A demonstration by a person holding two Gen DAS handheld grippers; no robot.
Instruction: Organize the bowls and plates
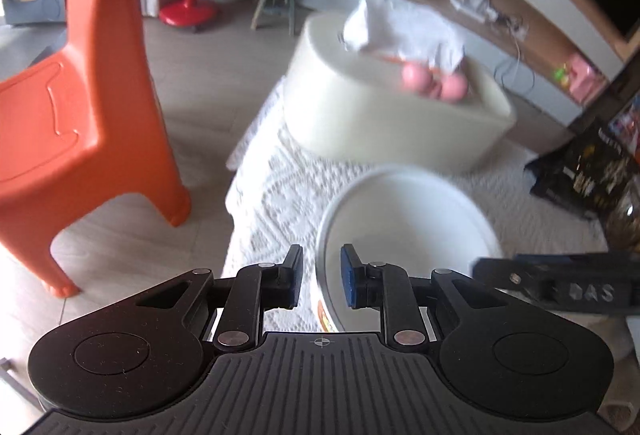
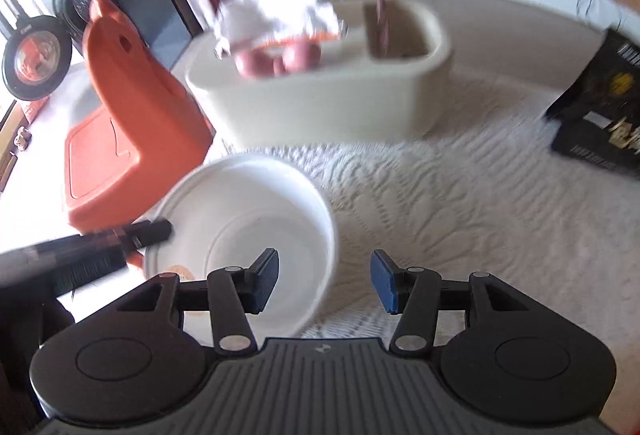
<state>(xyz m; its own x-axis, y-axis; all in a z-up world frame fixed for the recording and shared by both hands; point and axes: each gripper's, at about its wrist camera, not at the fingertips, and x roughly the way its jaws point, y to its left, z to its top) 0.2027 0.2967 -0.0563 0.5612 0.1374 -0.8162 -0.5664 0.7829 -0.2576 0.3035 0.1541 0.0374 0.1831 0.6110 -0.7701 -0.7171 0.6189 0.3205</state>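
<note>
Bowl (image 1: 408, 235) in white is seen near the left gripper (image 1: 320, 275), its mouth turned upward and slightly tilted; being round, it shows no long axis. In the left wrist view the bowl's rim passes between the two blue pads (image 1: 349, 277), which stand a little apart; whether they press on the wall cannot be told. An orange printed mark is seen low on the bowl's outer wall, too blurred to be read.

In the right wrist view the same bowl (image 2: 248, 235) lies at the near left over a white textured cloth (image 2: 460, 203), and the right gripper (image 2: 324, 281) is held with its fingers spread wide; the bowl's near rim sits in the gap, untouched by the pads. The letters "BAS" can be read on the black body of the right gripper (image 1: 560, 289) as it shows at the right of the left wrist view.

Farther off a cream tub (image 2: 320, 99) stands on the cloth, with crumpled white paper (image 2: 280, 11) and pink round things (image 2: 276, 61) on it. An orange plastic chair (image 1: 80, 95) is seen at the left, and a black package (image 2: 600, 103) with unreadable print at the far right.
</note>
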